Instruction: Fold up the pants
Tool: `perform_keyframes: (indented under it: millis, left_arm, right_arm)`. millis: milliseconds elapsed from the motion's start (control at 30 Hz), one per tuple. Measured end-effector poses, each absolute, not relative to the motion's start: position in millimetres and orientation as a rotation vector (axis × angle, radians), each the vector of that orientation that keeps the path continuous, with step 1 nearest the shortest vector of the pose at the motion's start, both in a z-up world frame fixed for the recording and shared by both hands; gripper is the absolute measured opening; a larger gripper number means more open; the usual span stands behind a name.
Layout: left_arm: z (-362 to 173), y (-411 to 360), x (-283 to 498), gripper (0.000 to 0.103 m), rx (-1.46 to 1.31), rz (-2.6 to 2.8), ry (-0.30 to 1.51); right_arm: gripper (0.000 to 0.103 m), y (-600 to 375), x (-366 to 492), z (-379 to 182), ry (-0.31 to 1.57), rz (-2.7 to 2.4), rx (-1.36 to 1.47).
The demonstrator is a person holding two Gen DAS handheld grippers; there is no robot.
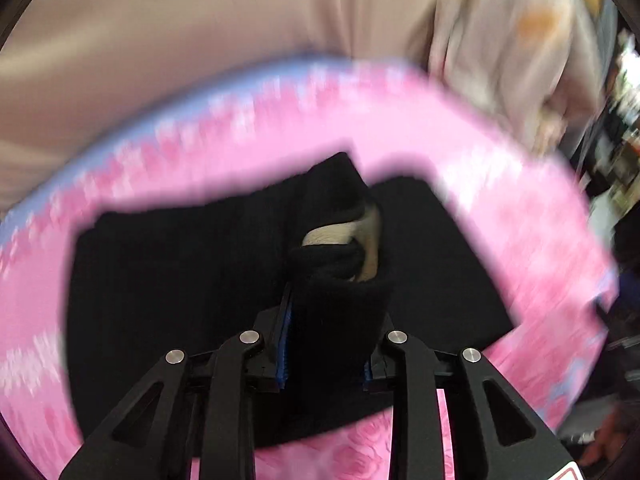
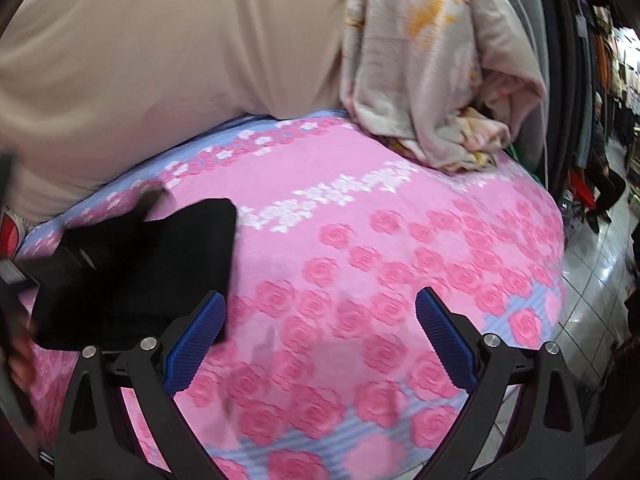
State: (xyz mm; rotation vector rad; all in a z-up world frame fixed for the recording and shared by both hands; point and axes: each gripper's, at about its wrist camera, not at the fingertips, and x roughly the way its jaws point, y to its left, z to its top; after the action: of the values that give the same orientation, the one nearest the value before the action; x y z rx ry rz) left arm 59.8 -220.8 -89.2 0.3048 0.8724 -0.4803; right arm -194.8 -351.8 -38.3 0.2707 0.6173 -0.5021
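Black pants [image 1: 180,280] lie spread on a pink rose-print bed cover [image 1: 500,216]. My left gripper [image 1: 328,312] is shut on a bunched fold of the pants, lifted above the rest; a pale inner lining [image 1: 340,236] shows in the bunch. In the right wrist view the pants [image 2: 160,264] lie at the left on the cover [image 2: 400,260]. My right gripper [image 2: 320,312] is open and empty above the bare cover, its left blue pad [image 2: 200,340] next to the pants' right edge.
A beige cushion or headboard [image 2: 160,60] rises behind the bed. A crumpled pale floral blanket [image 2: 432,80] sits at the far right corner. Hanging clothes [image 2: 592,80] and tiled floor [image 2: 592,300] lie beyond the bed's right edge.
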Motion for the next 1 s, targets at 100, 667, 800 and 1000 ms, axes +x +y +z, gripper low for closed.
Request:
perform_keyframes:
  millis: [100, 667, 800, 1000]
  left_arm:
    - [-78, -219, 37, 0.04, 0.337, -0.455, 0.751]
    - [-21, -10, 79, 0.086, 0.062, -0.021, 0.643]
    - [-51, 35, 90, 0.086, -0.024, 0.015, 0.745]
    - [-74, 54, 99, 0.086, -0.016, 0.005, 0.804]
  right_arm:
    - [0.094, -358, -204, -40, 0.618, -0.509, 0.285]
    - [0.095, -295, -62, -36, 0.753, -0.014, 0.302]
    - [0.095, -272, -18, -67, 0.884, -0.034, 0.242]
    - [0.022, -240, -21, -35, 0.786, -0.008, 0.133]
